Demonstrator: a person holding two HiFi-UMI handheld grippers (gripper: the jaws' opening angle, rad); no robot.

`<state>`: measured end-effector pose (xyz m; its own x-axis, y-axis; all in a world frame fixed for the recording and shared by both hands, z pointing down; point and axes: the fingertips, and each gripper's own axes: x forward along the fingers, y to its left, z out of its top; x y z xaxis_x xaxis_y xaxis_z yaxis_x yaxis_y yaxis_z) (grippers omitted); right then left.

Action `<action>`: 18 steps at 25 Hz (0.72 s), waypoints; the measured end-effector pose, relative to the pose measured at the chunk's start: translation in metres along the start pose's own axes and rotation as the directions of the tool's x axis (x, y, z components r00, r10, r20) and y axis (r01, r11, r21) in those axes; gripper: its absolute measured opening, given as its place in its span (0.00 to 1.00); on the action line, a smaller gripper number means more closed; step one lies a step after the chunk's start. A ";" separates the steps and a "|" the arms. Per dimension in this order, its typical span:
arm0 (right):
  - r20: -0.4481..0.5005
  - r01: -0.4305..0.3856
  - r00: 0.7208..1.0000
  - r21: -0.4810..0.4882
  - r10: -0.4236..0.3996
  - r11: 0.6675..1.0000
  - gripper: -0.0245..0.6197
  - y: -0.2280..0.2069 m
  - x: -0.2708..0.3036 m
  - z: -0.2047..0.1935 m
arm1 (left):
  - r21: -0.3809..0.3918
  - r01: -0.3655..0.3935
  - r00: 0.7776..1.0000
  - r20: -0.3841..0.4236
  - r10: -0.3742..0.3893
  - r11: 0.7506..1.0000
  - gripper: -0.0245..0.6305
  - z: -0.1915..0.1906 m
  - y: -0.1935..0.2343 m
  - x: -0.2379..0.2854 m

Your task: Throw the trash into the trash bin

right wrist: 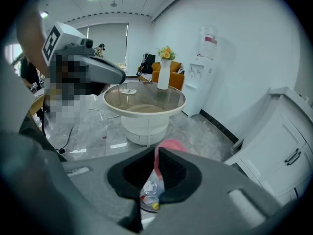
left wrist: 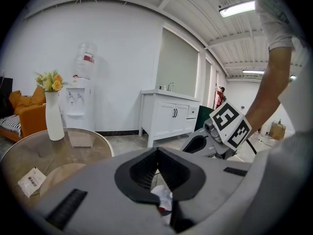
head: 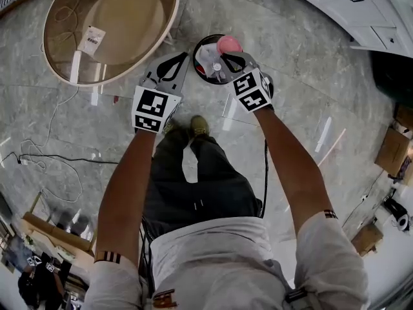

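Note:
A small round black trash bin [head: 195, 66] stands on the marble floor, with white and clear wrappers [head: 206, 57] inside. My right gripper [head: 222, 58] hangs over the bin, shut on a pink piece of trash [head: 229, 44]. In the right gripper view the pink trash [right wrist: 170, 145] sticks out past the pinching jaws [right wrist: 157, 156], and a clear wrapper [right wrist: 149, 192] lies below in the bin. My left gripper [head: 185, 57] is at the bin's left rim, shut and empty. Its jaws [left wrist: 157, 152] meet over white and red trash [left wrist: 164, 199] in the bin.
A round glass-topped table [head: 110, 31] with a paper tag [head: 93, 39] stands left of the bin. White cabinets [head: 348, 5] are at the far right. Cables [head: 39, 157] trail on the floor at left. Cardboard boxes [head: 390, 150] sit at right. My feet [head: 199, 126] are just behind the bin.

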<state>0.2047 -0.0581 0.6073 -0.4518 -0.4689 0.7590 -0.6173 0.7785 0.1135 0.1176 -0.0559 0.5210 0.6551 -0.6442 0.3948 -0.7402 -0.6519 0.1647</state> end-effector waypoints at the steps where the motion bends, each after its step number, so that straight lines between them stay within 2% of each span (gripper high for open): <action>1: -0.005 0.003 1.000 0.007 -0.003 1.000 0.09 -0.003 0.000 -0.004 | 0.001 -0.002 1.000 -0.002 0.002 1.000 0.04 0.000 -0.001 0.001; 3: -0.011 0.004 1.000 0.016 -0.003 1.000 0.12 -0.006 0.000 -0.009 | 0.001 -0.007 1.000 -0.005 0.007 1.000 0.04 -0.001 -0.001 0.003; 8: 0.006 -0.024 1.000 0.013 0.024 1.000 0.11 -0.003 0.001 -0.007 | -0.009 -0.024 1.000 -0.004 0.024 1.000 0.04 0.000 0.000 0.003; 11: 0.048 -0.048 0.998 -0.012 0.049 0.999 0.04 0.007 0.002 0.008 | -0.012 -0.044 0.999 0.004 0.044 0.999 0.04 0.000 0.007 -0.001; 14: 0.082 -0.066 0.994 -0.037 0.069 0.997 0.04 0.016 0.005 0.028 | -0.014 -0.071 0.997 0.007 0.071 0.997 0.04 0.000 0.019 -0.009; 18: 0.132 -0.087 0.987 -0.059 0.094 0.994 0.04 0.028 0.003 0.060 | -0.059 -0.103 0.994 0.014 0.104 0.993 0.04 0.005 0.029 -0.026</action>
<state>0.1476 -0.0623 0.5741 -0.5888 -0.4447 0.6749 -0.5369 0.8394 0.0846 0.0793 -0.0598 0.5113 0.5766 -0.7142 0.3968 -0.8115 -0.5571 0.1765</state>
